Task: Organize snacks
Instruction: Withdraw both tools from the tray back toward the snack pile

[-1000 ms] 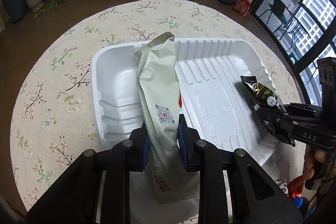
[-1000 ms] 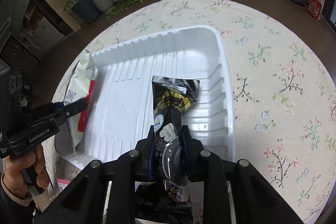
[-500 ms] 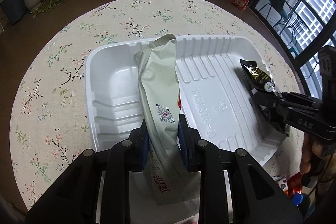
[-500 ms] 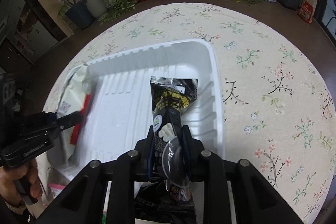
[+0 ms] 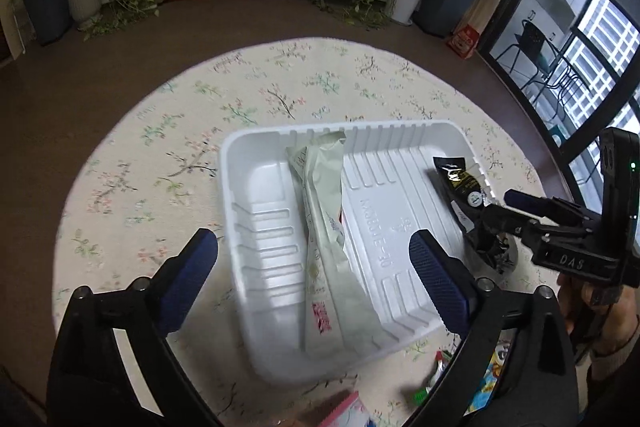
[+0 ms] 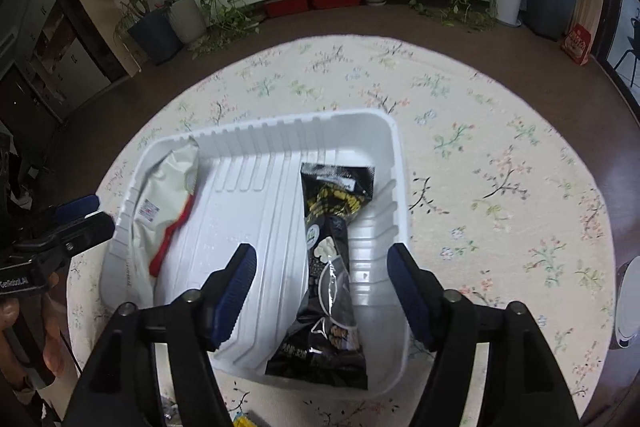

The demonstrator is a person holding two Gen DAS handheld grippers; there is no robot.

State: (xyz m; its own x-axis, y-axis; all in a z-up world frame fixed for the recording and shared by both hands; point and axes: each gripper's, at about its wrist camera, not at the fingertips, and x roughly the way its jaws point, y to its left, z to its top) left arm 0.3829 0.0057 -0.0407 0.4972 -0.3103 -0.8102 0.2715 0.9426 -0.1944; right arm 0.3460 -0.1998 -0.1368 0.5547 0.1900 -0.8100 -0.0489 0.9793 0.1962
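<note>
A white plastic tray sits on a round floral tablecloth. A pale green snack bag lies in the tray's left part; in the right wrist view it shows white with a red edge. A black snack bag lies in the tray's right part, its near end over the rim; it also shows in the left wrist view. My left gripper is open and empty, above the green bag's near end. My right gripper is open and empty, astride the black bag.
Loose snack packets lie on the cloth near the tray's front edge. The floral tablecloth spreads wide to the right and behind the tray. Potted plants and a low white shelf stand far behind.
Both grippers have opened and let go of their bags, which now rest in the tray. Both grippers have pulled back and up from the tray.
</note>
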